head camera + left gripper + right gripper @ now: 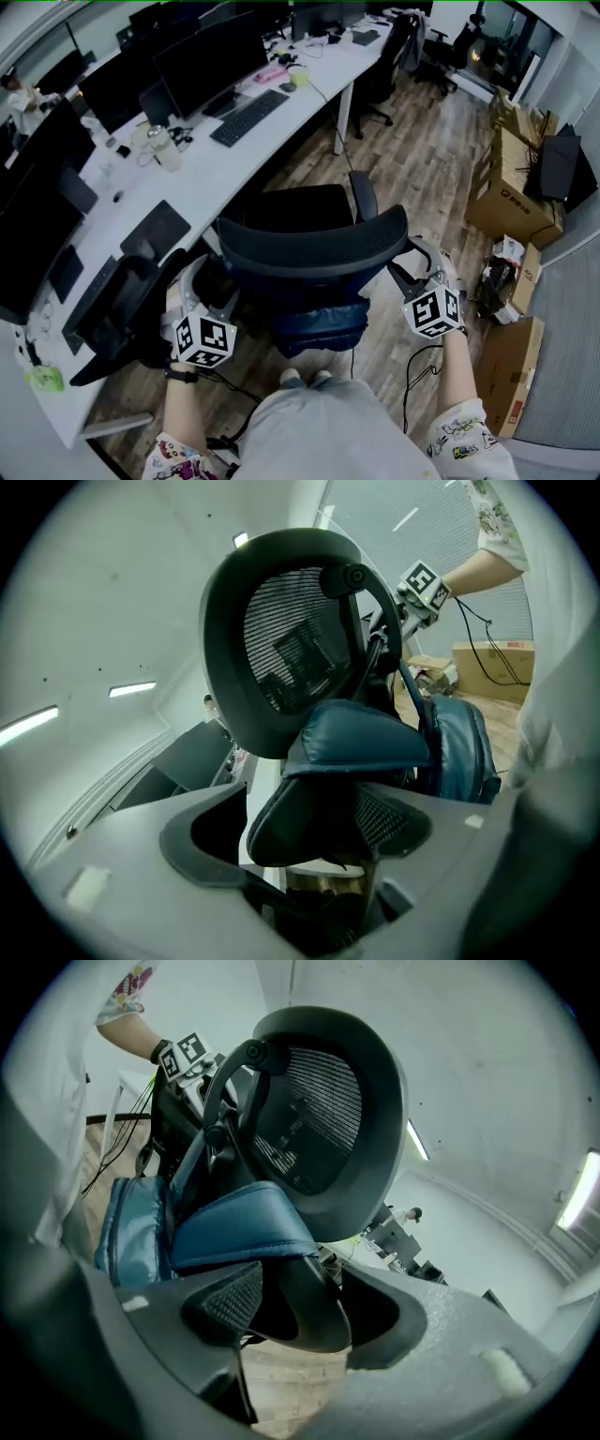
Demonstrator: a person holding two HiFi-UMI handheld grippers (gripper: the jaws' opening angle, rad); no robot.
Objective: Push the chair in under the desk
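Left tongs (212, 286) and right tongs (413, 274) — agape — straddle the chair's (319, 242) backrest edges.

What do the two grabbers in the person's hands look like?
The left gripper and the right gripper are pale grey, each with two wide jaws lined with black pads. Each carries a white cube printed with black square patterns. A thin black cable trails from the right one. The person wears white short sleeves with colourful prints and a black left wristband.
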